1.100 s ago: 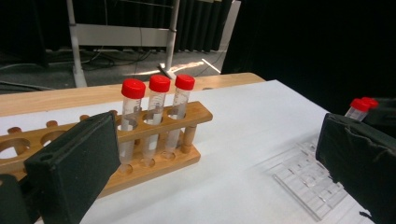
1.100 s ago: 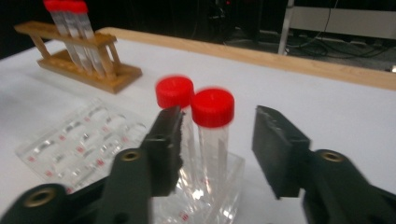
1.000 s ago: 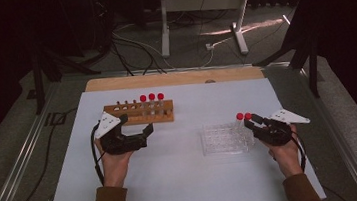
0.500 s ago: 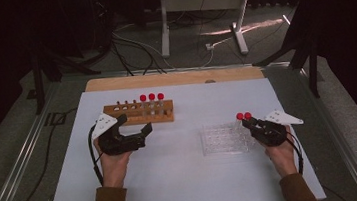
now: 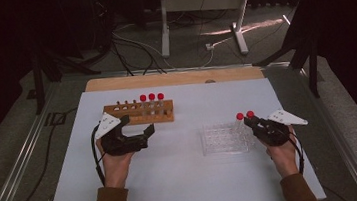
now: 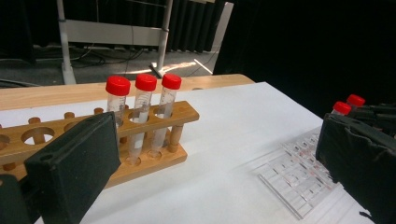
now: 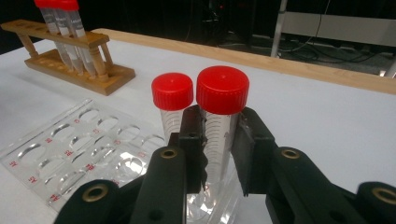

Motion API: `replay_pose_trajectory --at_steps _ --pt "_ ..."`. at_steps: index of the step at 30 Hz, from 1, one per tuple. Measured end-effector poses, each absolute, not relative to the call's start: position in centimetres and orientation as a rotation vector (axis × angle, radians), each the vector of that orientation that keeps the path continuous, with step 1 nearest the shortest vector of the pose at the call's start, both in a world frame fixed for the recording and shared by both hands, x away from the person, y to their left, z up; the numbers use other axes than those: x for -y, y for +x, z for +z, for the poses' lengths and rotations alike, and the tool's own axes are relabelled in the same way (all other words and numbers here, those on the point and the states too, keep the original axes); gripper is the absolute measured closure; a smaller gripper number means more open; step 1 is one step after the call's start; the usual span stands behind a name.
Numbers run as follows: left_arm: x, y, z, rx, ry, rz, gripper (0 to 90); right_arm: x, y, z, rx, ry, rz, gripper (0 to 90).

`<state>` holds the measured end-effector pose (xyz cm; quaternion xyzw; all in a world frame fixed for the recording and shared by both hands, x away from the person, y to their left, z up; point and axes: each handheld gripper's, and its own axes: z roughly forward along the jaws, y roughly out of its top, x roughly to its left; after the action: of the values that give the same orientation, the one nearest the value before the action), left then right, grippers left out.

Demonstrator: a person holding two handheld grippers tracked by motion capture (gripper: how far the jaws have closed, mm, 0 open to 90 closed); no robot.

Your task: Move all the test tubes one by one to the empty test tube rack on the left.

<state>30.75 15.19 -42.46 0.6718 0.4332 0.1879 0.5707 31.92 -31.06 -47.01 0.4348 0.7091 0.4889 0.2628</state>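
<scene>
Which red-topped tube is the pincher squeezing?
The nearer tube, clamped in the right gripper at the clear rack. Its neighbour stands free.

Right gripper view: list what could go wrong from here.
1. The right gripper clamps one red-capped tube close beside a second tube; moving it may bump that neighbour.
2. The clear plastic rack looks light and sits loose on the table; pressing the tube in could shift it.

Clear plastic tray point(image 7: 70, 149), wooden rack point(image 6: 154, 135)
</scene>
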Motion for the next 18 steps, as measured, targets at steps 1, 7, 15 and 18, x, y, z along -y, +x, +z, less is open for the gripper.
replay_pose_trajectory --at_steps 1,7,15,18 --pt "-15.2 30.7 -42.4 -1.017 1.576 0.441 0.5 31.1 31.9 -46.9 -1.916 1.177 1.324 74.3" --pt "-15.3 30.7 -42.3 -1.013 1.568 0.442 0.5 31.0 31.6 -46.5 -1.906 1.164 1.312 74.3" --pt "-15.3 30.6 -42.2 -1.01 1.564 0.443 0.5 31.1 31.3 -45.8 -1.884 1.151 1.321 74.2" --pt "-15.4 30.6 -42.3 -1.013 1.567 0.435 0.5 31.1 31.2 -45.7 -1.879 1.156 1.325 74.2"
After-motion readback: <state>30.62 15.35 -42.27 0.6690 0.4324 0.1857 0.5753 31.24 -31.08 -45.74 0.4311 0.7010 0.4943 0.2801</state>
